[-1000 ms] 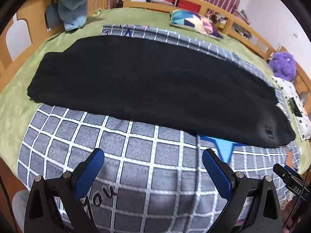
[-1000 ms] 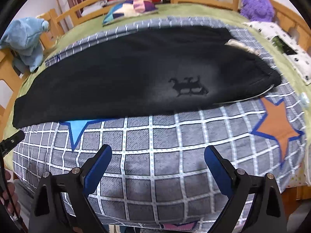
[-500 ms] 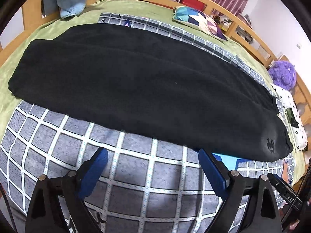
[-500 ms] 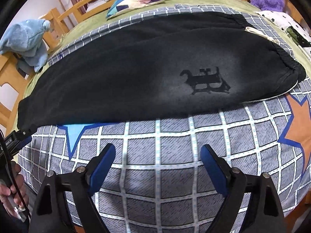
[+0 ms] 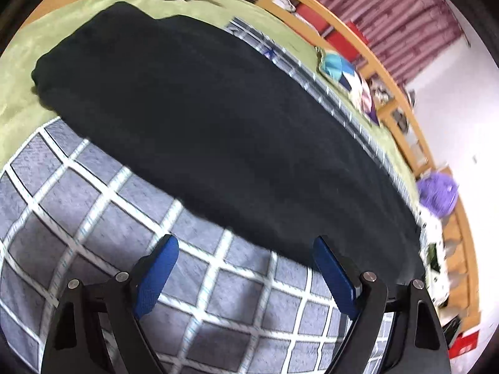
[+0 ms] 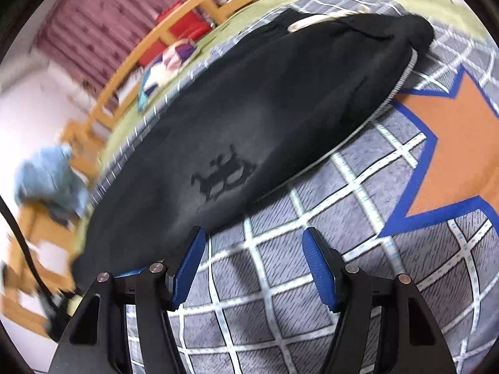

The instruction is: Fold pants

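Black pants [image 5: 218,124] lie flat and lengthwise across the bed, folded leg on leg. In the right wrist view the pants [image 6: 265,118] show a dark printed logo [image 6: 223,176] and the waistband end at the upper right. My left gripper [image 5: 246,255] is open and empty, low over the grey checked blanket just in front of the pants' near edge. My right gripper [image 6: 252,249] is open and empty, its left finger at the pants' near edge below the logo.
The grey checked blanket [image 5: 93,218] with an orange star [image 6: 452,155] covers a green sheet [image 5: 18,87]. A wooden bed rail [image 5: 389,93] runs behind. A patterned pillow [image 5: 343,74], a purple plush [image 5: 436,193] and a blue plush [image 6: 46,177] sit near the rail.
Both grippers have moved closer to the pants' near edge and tilted, the left rolling one way and the right the other. The pants have not moved.
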`<action>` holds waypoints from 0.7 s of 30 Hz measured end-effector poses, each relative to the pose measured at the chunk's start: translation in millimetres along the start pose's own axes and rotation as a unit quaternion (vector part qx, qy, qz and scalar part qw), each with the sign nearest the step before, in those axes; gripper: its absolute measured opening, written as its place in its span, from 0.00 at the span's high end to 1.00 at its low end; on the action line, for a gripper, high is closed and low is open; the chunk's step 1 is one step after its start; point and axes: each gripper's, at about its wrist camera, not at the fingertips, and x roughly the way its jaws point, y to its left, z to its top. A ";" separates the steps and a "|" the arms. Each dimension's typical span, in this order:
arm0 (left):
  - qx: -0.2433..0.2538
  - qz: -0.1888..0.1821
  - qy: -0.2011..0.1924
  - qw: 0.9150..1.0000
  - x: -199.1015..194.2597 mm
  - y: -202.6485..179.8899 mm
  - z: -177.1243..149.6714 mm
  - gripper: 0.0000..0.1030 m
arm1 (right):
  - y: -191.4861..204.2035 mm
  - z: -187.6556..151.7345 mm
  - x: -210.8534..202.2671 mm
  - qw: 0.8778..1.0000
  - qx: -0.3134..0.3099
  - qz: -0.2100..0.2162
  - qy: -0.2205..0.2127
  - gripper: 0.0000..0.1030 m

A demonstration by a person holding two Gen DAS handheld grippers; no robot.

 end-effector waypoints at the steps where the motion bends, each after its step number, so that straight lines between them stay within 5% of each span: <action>1: -0.004 -0.002 -0.006 1.000 0.4 3.8 3.9 0.15 | -4.3 4.5 0.0 1.000 0.011 0.006 -0.005 0.37; 7: -0.033 -0.007 -0.020 0.999 12.9 16.5 26.8 0.28 | -11.9 29.1 15.5 0.998 0.046 0.009 -0.034 0.37; 10: -0.038 0.008 -0.025 0.999 17.1 19.2 37.2 0.53 | -15.2 45.1 26.0 0.997 0.064 0.011 -0.042 0.48; 12: -0.049 0.009 -0.016 0.999 17.9 24.5 45.4 0.76 | -13.5 53.9 30.6 0.997 0.063 0.001 -0.051 0.73; 13: -0.055 0.009 -0.013 0.998 16.1 27.5 50.0 0.87 | -12.5 58.0 32.8 0.997 0.061 -0.010 -0.050 0.75; 15: -0.056 -0.006 -0.011 0.998 8.8 30.0 57.7 0.88 | -5.6 63.7 29.7 0.997 0.052 -0.012 -0.050 0.82; 21: 0.001 -0.008 -0.050 0.999 -18.3 -12.6 92.2 0.89 | 44.8 103.5 -3.1 0.997 -0.023 -0.008 -0.078 0.83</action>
